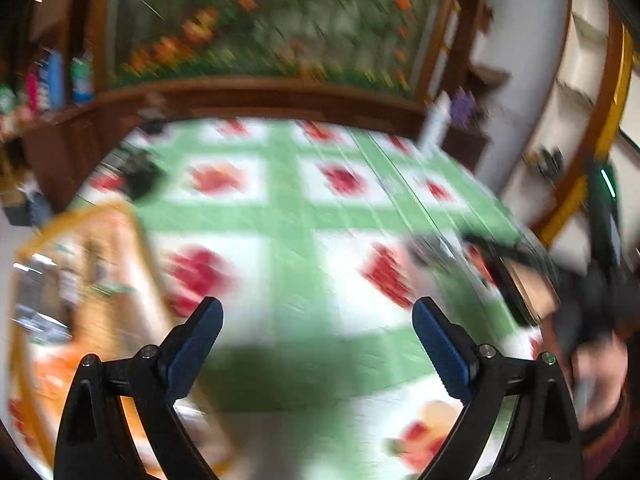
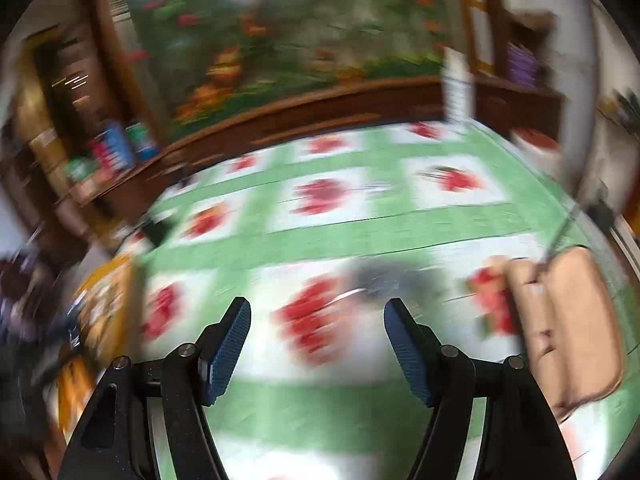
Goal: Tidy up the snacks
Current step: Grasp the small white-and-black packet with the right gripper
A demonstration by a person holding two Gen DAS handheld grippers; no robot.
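Orange snack box (image 1: 76,280) lies left of the left gripper (image 1: 318,344) — jaws empty.

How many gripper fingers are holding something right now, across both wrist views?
0. The left gripper and the right gripper both stand open over the tablecloth, nothing between them. Heavy blur could hide small items.

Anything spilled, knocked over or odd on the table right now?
Nothing stands out, though both views are heavily blurred. The green checked tablecloth looks bare in the middle, both grippers are open and empty, and the orange basket sits at the left edge with no visible spill.
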